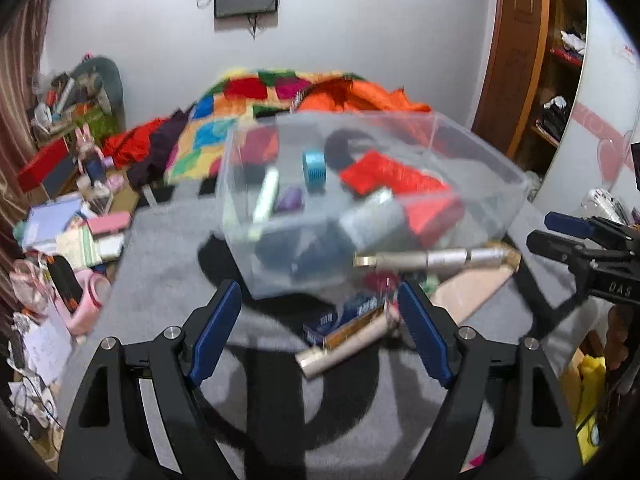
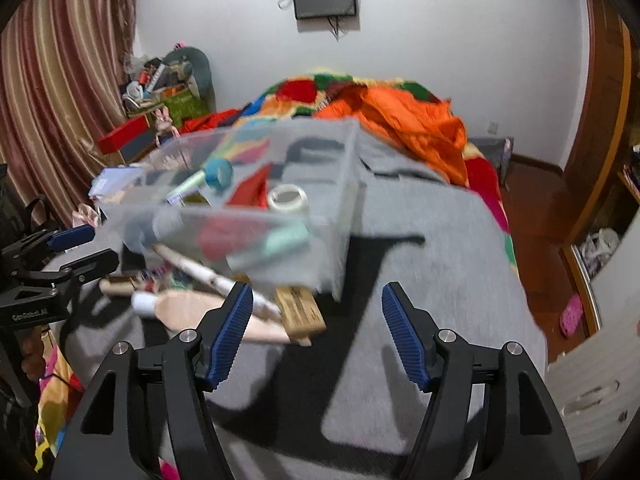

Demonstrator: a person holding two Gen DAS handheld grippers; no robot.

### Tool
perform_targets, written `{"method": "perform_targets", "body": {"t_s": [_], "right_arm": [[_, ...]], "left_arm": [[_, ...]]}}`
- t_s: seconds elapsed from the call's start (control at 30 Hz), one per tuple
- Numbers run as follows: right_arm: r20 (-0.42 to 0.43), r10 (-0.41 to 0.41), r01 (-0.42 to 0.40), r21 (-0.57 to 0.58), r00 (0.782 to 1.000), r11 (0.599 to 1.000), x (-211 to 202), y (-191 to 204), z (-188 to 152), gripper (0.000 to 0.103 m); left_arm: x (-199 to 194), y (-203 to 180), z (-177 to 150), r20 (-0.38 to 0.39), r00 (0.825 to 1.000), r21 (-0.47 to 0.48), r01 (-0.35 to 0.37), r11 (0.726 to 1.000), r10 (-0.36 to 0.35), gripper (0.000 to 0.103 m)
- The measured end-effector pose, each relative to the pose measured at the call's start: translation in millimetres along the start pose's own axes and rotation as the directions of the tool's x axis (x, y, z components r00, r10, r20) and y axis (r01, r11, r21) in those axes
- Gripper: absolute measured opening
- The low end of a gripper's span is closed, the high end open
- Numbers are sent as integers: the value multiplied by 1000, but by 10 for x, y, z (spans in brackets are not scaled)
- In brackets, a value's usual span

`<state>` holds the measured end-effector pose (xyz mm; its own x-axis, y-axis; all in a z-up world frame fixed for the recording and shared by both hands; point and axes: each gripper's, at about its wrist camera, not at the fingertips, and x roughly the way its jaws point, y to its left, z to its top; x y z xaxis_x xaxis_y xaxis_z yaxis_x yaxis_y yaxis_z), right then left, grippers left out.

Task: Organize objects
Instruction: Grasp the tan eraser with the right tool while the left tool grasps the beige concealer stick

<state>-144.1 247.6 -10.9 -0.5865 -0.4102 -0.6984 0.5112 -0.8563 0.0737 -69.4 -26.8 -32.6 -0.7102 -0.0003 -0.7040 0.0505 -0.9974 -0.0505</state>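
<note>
A grey, felt-like cloth with bold black shapes covers the surface (image 1: 160,264), and behind it a bed is heaped with a patchwork blanket (image 2: 304,92) of bright squares and a crumpled orange quilt (image 2: 416,128). On the cloth sits a clear plastic bin (image 1: 472,160), rectangular and thin-walled, blurred in both views. Inside it lie a flat red packet (image 1: 384,176), a pale green tube (image 1: 266,196), a blue tape roll (image 1: 314,170) standing on edge, and a white tape ring (image 2: 288,198) lying flat. Just beside the bin's near wall a loose pile rests on the cloth: a long peach-coloured slab (image 2: 200,312), a small wooden block (image 2: 300,310) with printed text, and two slim metallic cylinders (image 1: 428,259). The left claw (image 1: 320,332) is released, its ribbed blue pads spread wide, nothing between them, low in front of the bin. The right claw (image 2: 316,336) is likewise spread and empty, near the bin's right corner.
</note>
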Motion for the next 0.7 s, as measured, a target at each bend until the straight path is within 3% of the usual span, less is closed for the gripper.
{"method": "perform_targets", "body": {"t_s": [0.2, 0.43, 0.63, 0.7], "right_arm": [[-50, -23, 25, 26, 998, 999, 79, -138, -135, 64], [-61, -6, 9, 51, 998, 999, 175, -175, -155, 64], [-71, 68, -64, 58, 995, 996, 237, -138, -144, 60], [-73, 98, -93, 67, 993, 993, 243, -132, -148, 60]], "left_arm": [[228, 72, -146, -79, 996, -37, 45, 998, -48, 81], [168, -17, -262, -64, 995, -17, 74, 997, -75, 79], [37, -144, -338, -67, 992, 27, 111, 993, -109, 57], [-11, -181, -363, -72, 988, 37, 138, 990, -135, 45]]}}
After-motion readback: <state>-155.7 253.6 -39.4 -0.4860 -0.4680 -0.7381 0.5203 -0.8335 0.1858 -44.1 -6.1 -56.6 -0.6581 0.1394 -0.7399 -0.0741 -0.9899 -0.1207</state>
